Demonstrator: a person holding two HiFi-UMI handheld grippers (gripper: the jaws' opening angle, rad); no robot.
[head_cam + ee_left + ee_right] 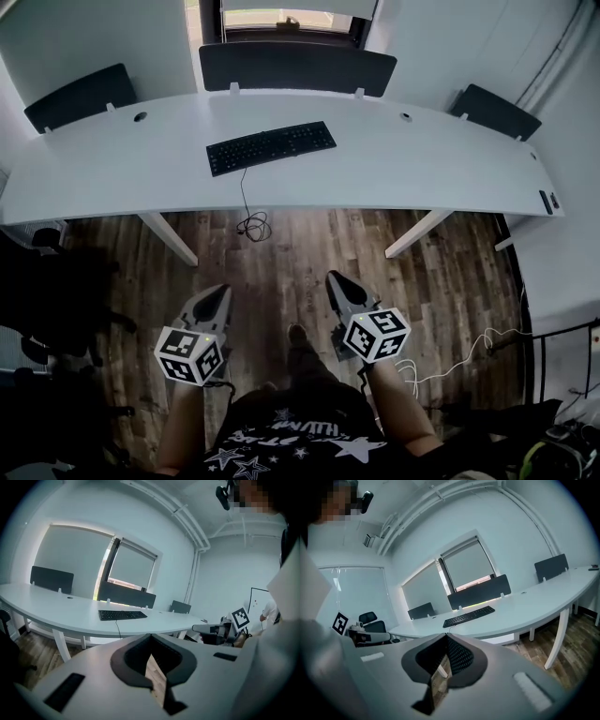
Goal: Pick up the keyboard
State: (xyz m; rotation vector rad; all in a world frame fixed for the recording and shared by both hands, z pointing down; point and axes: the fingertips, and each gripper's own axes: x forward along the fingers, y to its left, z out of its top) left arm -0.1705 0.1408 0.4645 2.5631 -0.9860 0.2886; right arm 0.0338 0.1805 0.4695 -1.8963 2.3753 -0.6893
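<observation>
A black keyboard [271, 146] lies near the middle of the long white desk [422, 164], its cable [247, 208] hanging over the front edge to the floor. It also shows on the desk in the left gripper view [122, 615] and the right gripper view [469, 615]. My left gripper [224, 291] and right gripper [334, 278] hover over the wooden floor, well short of the desk. Both are shut with nothing between the jaws. Each points toward the desk.
Dark divider panels [294, 66] stand along the desk's far edge. White desk legs [169, 237] flank the floor gap in front of me. A black office chair [47, 309] sits at left. White cables [459, 361] lie on the floor at right.
</observation>
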